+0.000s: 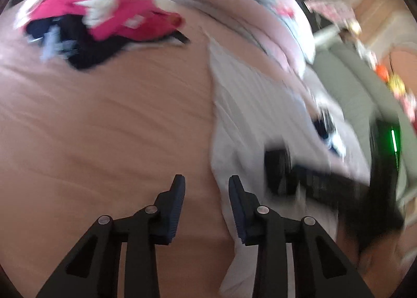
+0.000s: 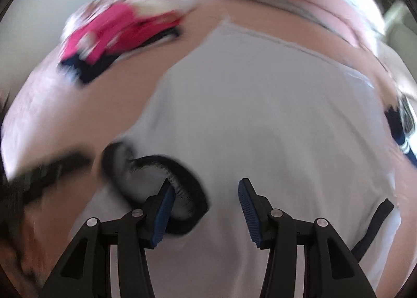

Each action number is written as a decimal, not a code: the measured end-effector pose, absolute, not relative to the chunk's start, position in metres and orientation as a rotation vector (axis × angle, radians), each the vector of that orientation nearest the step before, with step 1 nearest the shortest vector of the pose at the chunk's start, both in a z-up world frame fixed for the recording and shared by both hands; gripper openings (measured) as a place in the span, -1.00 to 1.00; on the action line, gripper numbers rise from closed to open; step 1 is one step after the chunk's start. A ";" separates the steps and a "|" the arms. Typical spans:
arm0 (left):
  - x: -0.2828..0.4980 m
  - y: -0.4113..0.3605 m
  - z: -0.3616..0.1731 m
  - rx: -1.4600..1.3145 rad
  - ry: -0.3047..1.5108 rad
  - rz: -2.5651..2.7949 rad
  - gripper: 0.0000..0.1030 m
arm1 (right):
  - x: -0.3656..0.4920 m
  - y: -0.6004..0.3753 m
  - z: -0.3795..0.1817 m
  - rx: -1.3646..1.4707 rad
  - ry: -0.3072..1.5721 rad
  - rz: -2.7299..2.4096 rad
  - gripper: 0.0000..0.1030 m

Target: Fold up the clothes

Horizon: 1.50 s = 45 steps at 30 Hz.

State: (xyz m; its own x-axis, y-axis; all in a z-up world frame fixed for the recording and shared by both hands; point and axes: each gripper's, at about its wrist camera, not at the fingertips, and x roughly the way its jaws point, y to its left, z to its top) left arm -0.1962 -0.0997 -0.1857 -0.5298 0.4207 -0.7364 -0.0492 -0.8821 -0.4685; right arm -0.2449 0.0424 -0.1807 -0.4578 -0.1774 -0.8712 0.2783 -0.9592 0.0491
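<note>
A white T-shirt (image 2: 260, 120) lies spread on the pink bed sheet (image 1: 104, 120), and everything else is best placed against it. Its dark-trimmed neckline (image 2: 179, 183) sits at the near edge, closest to the two tools, and its hem (image 2: 260, 34) lies at the far edge, toward a rumpled pink and grey blanket (image 1: 234, 3) beyond it. Off past the shirt's far left corner is a heap of other clothes (image 1: 99, 19), bright pink over something dark, well apart from the shirt. The right gripper (image 2: 206, 201) hangs over the near part of the shirt with its fingers spread apart and nothing between them; its left finger shows in front of the neckline, though the blur keeps me from saying whether it touches the cloth. The left gripper (image 1: 207, 188) is at the shirt's left edge, fingers apart with only sheet and a sliver of white cloth showing in the gap, pinching nothing. A blurred dark shape (image 1: 325, 188) at the shirt's near side in the left view is, I think, the other tool. The shirt looks thin, light and limp: it should lift with hardly any effort, but will sag, drape and crease wherever it is not supported, and a single pinched layer may slide off the one beneath. The sensible holds look to be the two shoulders beside the neckline, or a side edge and hem corner, so the fold comes over straight.
</note>
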 end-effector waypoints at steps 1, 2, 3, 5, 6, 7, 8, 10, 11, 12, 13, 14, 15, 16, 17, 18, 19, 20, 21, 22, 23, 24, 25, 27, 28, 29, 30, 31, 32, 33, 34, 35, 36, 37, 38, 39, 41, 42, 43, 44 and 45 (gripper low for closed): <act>-0.195 -0.094 -0.190 -1.367 -0.532 2.440 -0.39 | -0.254 0.049 -0.178 1.462 0.112 -2.511 -0.03; -0.194 -0.087 -0.194 -1.389 -0.484 2.417 -0.39 | -0.261 0.055 -0.174 1.465 0.085 -2.537 -0.03; -0.191 -0.077 -0.194 -1.404 -0.422 2.399 -0.39 | -0.264 0.061 -0.169 1.467 0.058 -2.552 -0.03; -0.189 -0.066 -0.185 -1.391 -0.340 2.406 -0.39 | -0.263 0.067 -0.159 1.439 0.001 -2.541 -0.03; -0.189 -0.065 -0.180 -1.378 -0.335 2.423 -0.39 | -0.259 0.068 -0.155 1.423 -0.013 -2.528 -0.03; -0.189 -0.065 -0.175 -1.364 -0.334 2.440 -0.39 | -0.253 0.067 -0.151 1.412 -0.001 -2.518 -0.03; -0.189 -0.068 -0.170 -1.340 -0.352 2.463 -0.39 | -0.248 0.066 -0.147 1.402 0.011 -2.508 -0.03; -0.195 -0.069 -0.159 -1.303 -0.336 2.490 -0.39 | -0.235 0.064 -0.141 1.384 0.009 -2.464 -0.03; -0.197 -0.069 -0.155 -1.285 -0.328 2.498 -0.39 | -0.229 0.063 -0.138 1.379 0.002 -2.426 -0.03; -0.199 -0.064 -0.154 -1.277 -0.319 2.461 -0.39 | -0.223 0.060 -0.137 1.380 0.002 -2.380 -0.03; -0.201 -0.059 -0.154 -1.269 -0.309 2.424 -0.39 | -0.218 0.055 -0.137 1.378 0.022 -2.354 -0.03; -0.203 -0.054 -0.154 -1.261 -0.300 2.387 -0.39 | -0.213 0.048 -0.138 1.367 0.059 -2.341 -0.03; -0.205 -0.049 -0.154 -1.260 -0.286 2.354 -0.39 | -0.209 0.042 -0.138 1.355 0.096 -2.327 -0.03; -0.202 -0.044 -0.162 -1.307 -0.231 2.342 -0.39 | -0.206 0.036 -0.140 1.352 0.127 -2.313 -0.03; -0.199 -0.038 -0.169 -1.353 -0.176 2.329 -0.39 | -0.208 0.033 -0.144 1.369 0.146 -2.303 -0.03; -0.196 -0.032 -0.177 -1.393 -0.124 2.313 -0.39 | -0.211 0.031 -0.149 1.395 0.158 -2.299 -0.03; -0.192 -0.027 -0.180 -1.411 -0.074 2.303 -0.39 | -0.215 0.031 -0.155 1.416 0.179 -2.310 -0.03; -0.188 -0.021 -0.182 -1.428 -0.024 2.291 -0.38 | -0.220 0.033 -0.159 1.431 0.218 -2.353 -0.03; -0.184 -0.016 -0.185 -1.445 0.025 2.279 -0.38 | -0.224 0.035 -0.162 1.447 0.251 -2.396 -0.03; -0.181 -0.011 -0.187 -1.460 0.071 2.266 -0.38 | -0.229 0.042 -0.162 1.466 0.255 -2.440 -0.03; -0.182 -0.009 -0.184 -1.456 0.091 2.252 -0.38 | -0.235 0.052 -0.160 1.491 0.220 -2.488 -0.03; -0.182 -0.008 -0.180 -1.453 0.111 2.238 -0.39 | -0.240 0.063 -0.157 1.507 0.161 -2.523 -0.03; -0.183 -0.007 -0.176 -1.444 0.131 2.231 -0.39 | -0.242 0.074 -0.152 1.501 0.068 -2.530 -0.03; -0.200 -0.014 -0.162 -1.377 0.092 2.323 -0.39 | -0.241 0.082 -0.140 1.455 0.005 -2.525 -0.03; -0.211 -0.019 -0.156 -1.351 0.043 2.373 -0.39 | -0.240 0.080 -0.135 1.433 0.039 -2.523 -0.03; -0.226 -0.023 -0.154 -1.337 -0.015 2.432 -0.39 | -0.239 0.078 -0.130 1.410 0.065 -2.520 -0.03; -0.240 -0.028 -0.151 -1.322 -0.071 2.487 -0.39 | -0.240 0.075 -0.126 1.386 0.078 -2.517 -0.03; -0.252 -0.031 -0.154 -1.316 -0.099 2.523 -0.39 | -0.241 0.072 -0.122 1.362 0.080 -2.512 -0.03; -0.263 -0.035 -0.156 -1.312 -0.127 2.557 -0.39 | -0.246 0.068 -0.119 1.349 0.069 -2.501 -0.03; -0.269 -0.040 -0.160 -1.332 -0.146 2.573 -0.39 | -0.253 0.062 -0.119 1.349 0.067 -2.486 -0.03; -0.281 -0.040 -0.165 -1.360 -0.167 2.583 -0.39 | -0.259 0.055 -0.120 1.350 0.073 -2.468 -0.03; -0.286 -0.040 -0.168 -1.356 -0.178 2.580 -0.39 | -0.265 0.047 -0.123 1.360 0.095 -2.443 -0.03; -0.291 -0.040 -0.172 -1.352 -0.186 2.576 -0.39 | -0.270 0.041 -0.129 1.378 0.122 -2.412 -0.03; -0.289 -0.040 -0.174 -1.343 -0.181 2.570 -0.39 | -0.275 0.034 -0.135 1.395 0.148 -2.381 -0.03; -0.288 -0.040 -0.176 -1.334 -0.176 2.564 -0.39 | -0.279 0.028 -0.140 1.418 0.172 -2.344 -0.03; -0.286 -0.040 -0.179 -1.324 -0.171 2.558 -0.39 | -0.279 0.024 -0.143 1.436 0.187 -2.301 -0.03; -0.283 -0.040 -0.183 -1.308 -0.161 2.545 -0.39 | -0.270 0.020 -0.144 1.422 0.203 -2.230 -0.03; -0.281 -0.041 -0.187 -1.312 -0.149 2.534 -0.39 | -0.266 0.018 -0.145 1.421 0.219 -2.196 -0.03; -0.276 -0.044 -0.187 -1.315 -0.139 2.515 -0.39 | -0.260 0.016 -0.147 1.433 0.247 -2.162 -0.03; -0.271 -0.047 -0.188 -1.318 -0.129 2.497 -0.39 | -0.256 0.014 -0.148 1.437 0.272 -2.138 -0.03; -0.266 -0.050 -0.189 -1.320 -0.116 2.478 -0.39 | -0.254 0.014 -0.147 1.433 0.279 -2.133 -0.03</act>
